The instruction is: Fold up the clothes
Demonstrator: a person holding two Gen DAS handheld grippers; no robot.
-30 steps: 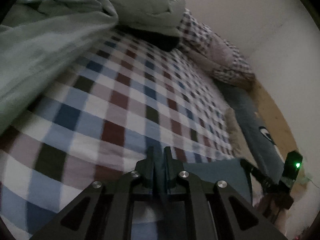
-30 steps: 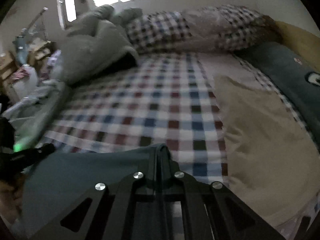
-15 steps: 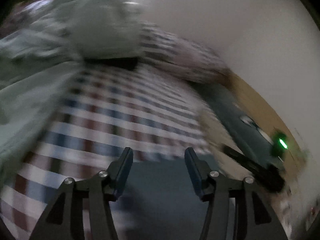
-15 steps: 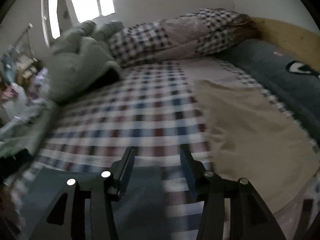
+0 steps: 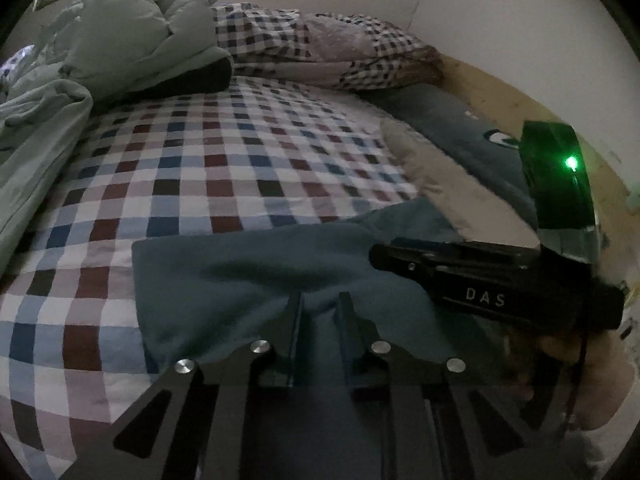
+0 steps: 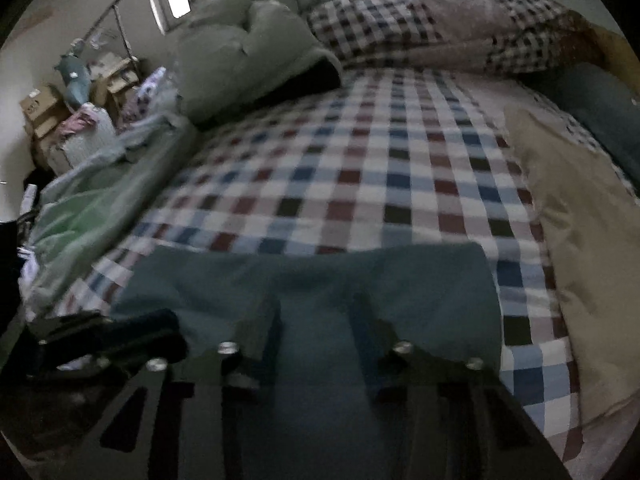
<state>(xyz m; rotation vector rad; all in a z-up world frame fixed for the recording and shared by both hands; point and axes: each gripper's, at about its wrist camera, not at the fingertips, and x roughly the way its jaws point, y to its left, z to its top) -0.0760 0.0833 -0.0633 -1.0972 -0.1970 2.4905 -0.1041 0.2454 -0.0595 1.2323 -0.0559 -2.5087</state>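
Both tools have let go: a second ago each was clamped on the near edge of the blue garment (image 5: 248, 276), and now the left tool (image 5: 319, 304) and right tool (image 6: 315, 312) stand with jaws apart above it. The garment has dropped flat onto the checked bed (image 5: 224, 168).

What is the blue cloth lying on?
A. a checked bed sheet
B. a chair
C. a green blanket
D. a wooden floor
A: the blue cloth lies flat on the checked sheet, whose squares show all around it.
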